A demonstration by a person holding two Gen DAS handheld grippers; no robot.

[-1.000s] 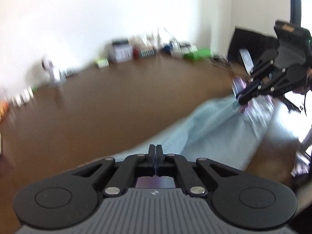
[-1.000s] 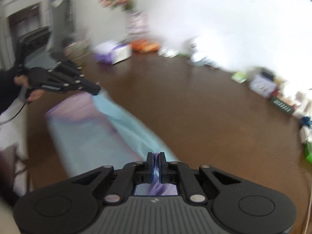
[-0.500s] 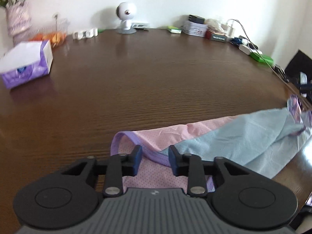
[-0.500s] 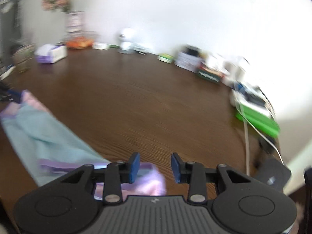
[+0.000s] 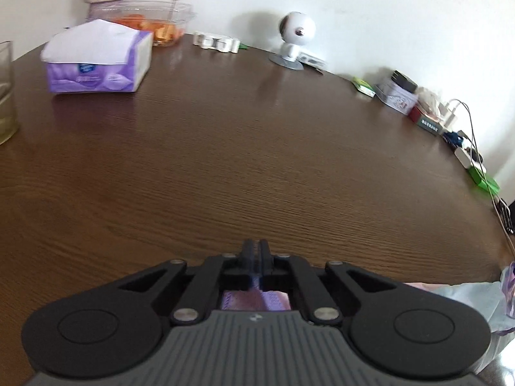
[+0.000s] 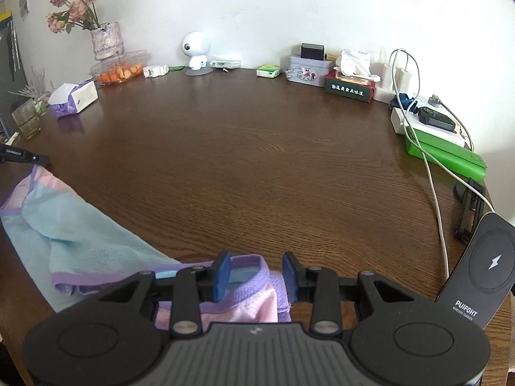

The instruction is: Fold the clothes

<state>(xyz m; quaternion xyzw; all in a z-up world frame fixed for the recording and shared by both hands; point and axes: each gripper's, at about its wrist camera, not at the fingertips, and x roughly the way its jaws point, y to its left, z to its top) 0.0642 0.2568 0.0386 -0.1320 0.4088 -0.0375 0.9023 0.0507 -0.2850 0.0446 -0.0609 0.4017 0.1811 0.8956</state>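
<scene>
A thin mesh garment (image 6: 87, 241), light blue with pink panels and purple trim, lies along the near edge of the brown table (image 6: 257, 167). My right gripper (image 6: 256, 273) is open, its blue pads either side of the purple-trimmed pink end (image 6: 254, 302). My left gripper (image 5: 255, 257) is shut on the garment's other end; purple-pink cloth (image 5: 254, 300) shows behind its fingers. The left gripper's tip (image 6: 29, 158) shows at the far left of the right wrist view, at the garment's pink corner. More of the garment (image 5: 476, 299) shows at the lower right of the left wrist view.
A tissue pack (image 5: 96, 61), a glass (image 5: 4, 93), a food bowl (image 5: 154, 22) and a white camera (image 5: 294, 41) stand along the far edge. Tins, boxes, chargers and a green box (image 6: 444, 151) line the right side. A wireless charger stand (image 6: 479, 267) stands near right.
The left gripper has shut on the garment's end and turned left. The right gripper has stayed open over the other end, and its view has steadied.
</scene>
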